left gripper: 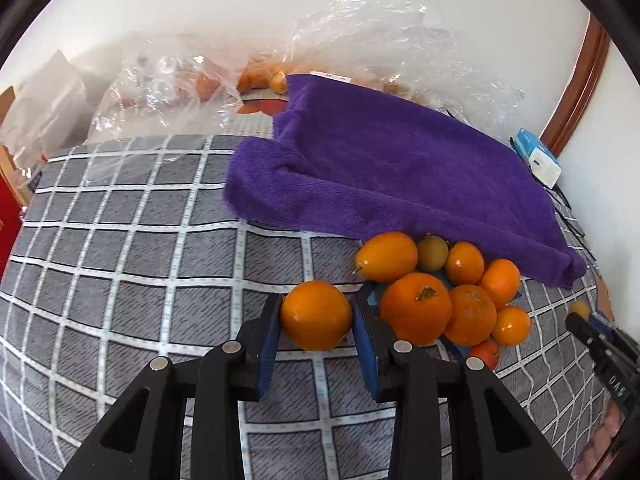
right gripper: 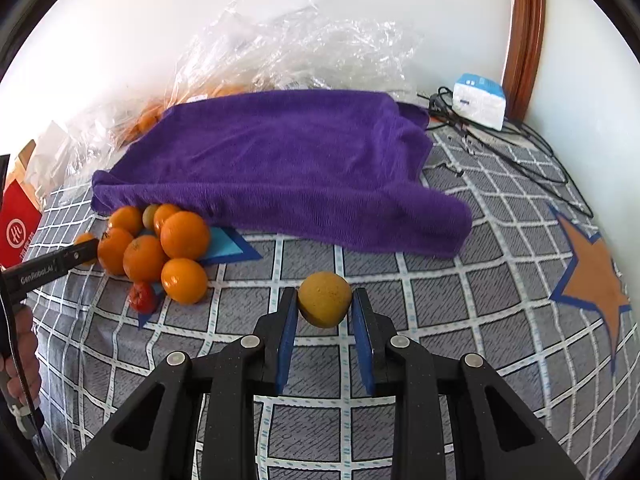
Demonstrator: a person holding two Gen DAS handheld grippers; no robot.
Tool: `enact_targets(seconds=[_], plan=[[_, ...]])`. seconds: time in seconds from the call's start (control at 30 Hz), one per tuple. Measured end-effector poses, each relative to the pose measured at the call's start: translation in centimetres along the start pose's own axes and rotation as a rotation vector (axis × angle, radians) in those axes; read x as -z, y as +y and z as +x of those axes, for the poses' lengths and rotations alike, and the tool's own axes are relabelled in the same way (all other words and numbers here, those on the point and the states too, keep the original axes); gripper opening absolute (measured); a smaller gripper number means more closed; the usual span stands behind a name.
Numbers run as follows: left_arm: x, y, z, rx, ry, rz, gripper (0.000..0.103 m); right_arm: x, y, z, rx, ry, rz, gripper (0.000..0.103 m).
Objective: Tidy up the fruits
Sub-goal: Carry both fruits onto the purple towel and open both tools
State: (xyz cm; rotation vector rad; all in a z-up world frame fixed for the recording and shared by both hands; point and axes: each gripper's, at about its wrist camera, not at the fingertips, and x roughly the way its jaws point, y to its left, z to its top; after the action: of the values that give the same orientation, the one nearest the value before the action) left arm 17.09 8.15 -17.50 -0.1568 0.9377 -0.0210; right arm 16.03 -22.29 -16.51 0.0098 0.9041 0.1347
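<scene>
An orange point(left gripper: 316, 315) is gripped in the left claw point(left gripper: 316, 320) beside the fruit pile point(left gripper: 448, 288); a yellowish fruit point(right gripper: 325, 299) is clamped in the right claw point(right gripper: 325, 304) above the checked cloth point(right gripper: 440, 300). Most fruits are judged still unsorted.

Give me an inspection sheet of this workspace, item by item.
Surface: grey checked tablecloth carrying an orange star patch.
Job's things: pile of orange citrus fruits beside the purple terry towel; one small red fruit at the pile's edge.
Clutter: crumpled clear plastic bags behind the towel, more fruit inside; red box.
Grippers: left claw shut on a round orange fruit; right claw shut on a yellowish round fruit.
Cables: black cords by a white-blue box.
Surroundings: white wall, brown wooden frame.
</scene>
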Motion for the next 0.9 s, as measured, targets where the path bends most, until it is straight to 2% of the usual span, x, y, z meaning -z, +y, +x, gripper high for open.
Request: enact_targets(seconds=[0.33,0.7,0.9], plan=[[-0.8,0.8,-3.2,-0.027,-0.011,-0.019,0.033,-2.8,-0.5,-1.2,0.013,-0.030,0.006,0.027],[-5.6,0.3,-5.5,-0.026,-0.088,-0.034,0.033,-6.5,-0.7,-2.4,0.007,-0.068,0.020,0.027],[-8.4,-0.8,-5.1,-0.029,-0.103,-0.027,0.033,-8.4,-0.7,-2.7,0.013,-0.087,0.012,0.027]])
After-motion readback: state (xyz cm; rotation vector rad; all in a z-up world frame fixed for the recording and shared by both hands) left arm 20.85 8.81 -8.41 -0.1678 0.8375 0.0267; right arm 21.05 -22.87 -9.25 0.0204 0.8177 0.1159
